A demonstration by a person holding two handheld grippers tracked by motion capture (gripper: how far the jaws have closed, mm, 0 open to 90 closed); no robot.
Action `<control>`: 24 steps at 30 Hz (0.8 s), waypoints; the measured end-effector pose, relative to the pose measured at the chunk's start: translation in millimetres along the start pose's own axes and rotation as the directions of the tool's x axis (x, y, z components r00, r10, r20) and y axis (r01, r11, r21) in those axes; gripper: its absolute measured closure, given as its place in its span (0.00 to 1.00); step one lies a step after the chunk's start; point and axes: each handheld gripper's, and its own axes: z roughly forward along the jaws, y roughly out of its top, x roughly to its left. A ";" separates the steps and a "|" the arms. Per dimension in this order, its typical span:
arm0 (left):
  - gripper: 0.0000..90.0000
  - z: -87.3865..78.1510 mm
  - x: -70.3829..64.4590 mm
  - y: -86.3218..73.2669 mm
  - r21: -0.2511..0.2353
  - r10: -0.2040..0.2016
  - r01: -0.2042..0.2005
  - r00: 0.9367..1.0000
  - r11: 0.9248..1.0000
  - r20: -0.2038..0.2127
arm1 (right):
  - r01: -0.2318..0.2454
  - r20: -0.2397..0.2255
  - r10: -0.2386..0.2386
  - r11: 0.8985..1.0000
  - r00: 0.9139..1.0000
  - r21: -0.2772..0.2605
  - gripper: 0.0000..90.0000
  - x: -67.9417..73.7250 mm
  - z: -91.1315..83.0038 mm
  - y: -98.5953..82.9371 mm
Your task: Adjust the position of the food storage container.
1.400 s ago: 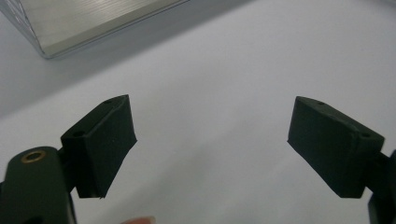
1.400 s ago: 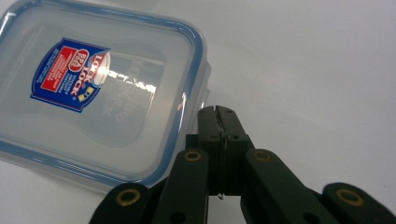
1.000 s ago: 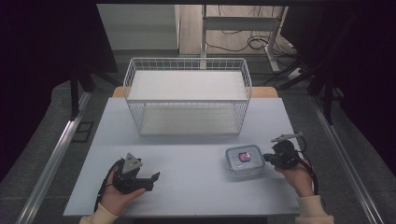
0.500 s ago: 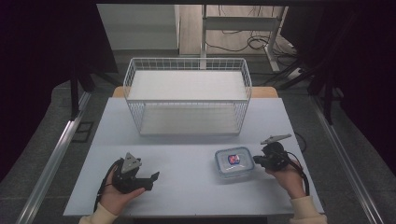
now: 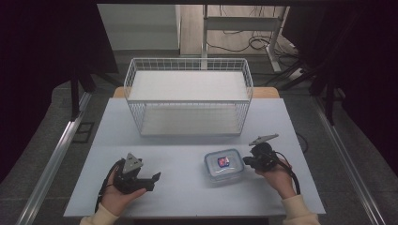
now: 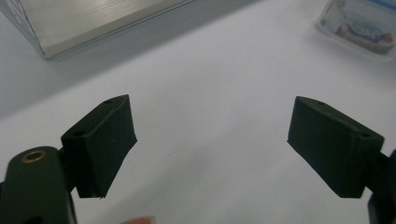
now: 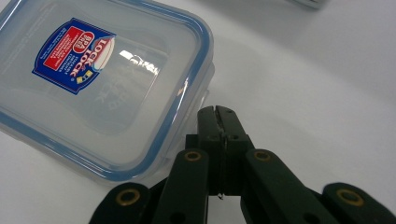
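Note:
A clear plastic food container (image 5: 224, 164) with a blue-rimmed lid and a red and blue label lies flat on the white table (image 5: 187, 197), right of centre. My right gripper (image 5: 245, 161) is shut with nothing between its jaws. Its tips (image 7: 217, 113) rest against the container's (image 7: 93, 84) near right side. At the front left, my left gripper (image 5: 157, 177) is held low over the table, open and empty, pointing right. In the left gripper view its jaws stand wide apart (image 6: 212, 140), with the container (image 6: 359, 23) far off at the top right.
A white wire basket (image 5: 192, 117) stands at the back middle of the table, lined with a pale sheet; its corner (image 6: 93, 23) lies ahead of the left gripper. Bare tabletop lies between the two hands. Dark floor and cables lie beyond the table edges.
The right gripper has moved left and slightly toward the front, and the container has slid left along with it. The left gripper has stayed where it was.

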 end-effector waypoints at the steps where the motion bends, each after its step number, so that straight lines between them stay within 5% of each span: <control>1: 0.16 -0.1 0.0 0.1 -0.001 0.000 0.000 1.000 1.000 0.001 | 0.008 -0.004 -0.008 1.000 1.000 0.002 1.00 3.4 1.4 1.6; 13: 0.17 -0.7 4.3 -0.1 -0.010 -0.015 0.015 1.000 1.000 -0.005 | 0.107 -0.107 -0.103 0.994 0.989 0.037 1.00 42.9 23.9 10.9; 24: 0.17 0.9 7.1 0.5 -0.012 -0.029 0.028 1.000 1.000 -0.010 | 0.157 -0.122 -0.154 0.988 0.980 0.008 1.00 71.9 38.6 23.2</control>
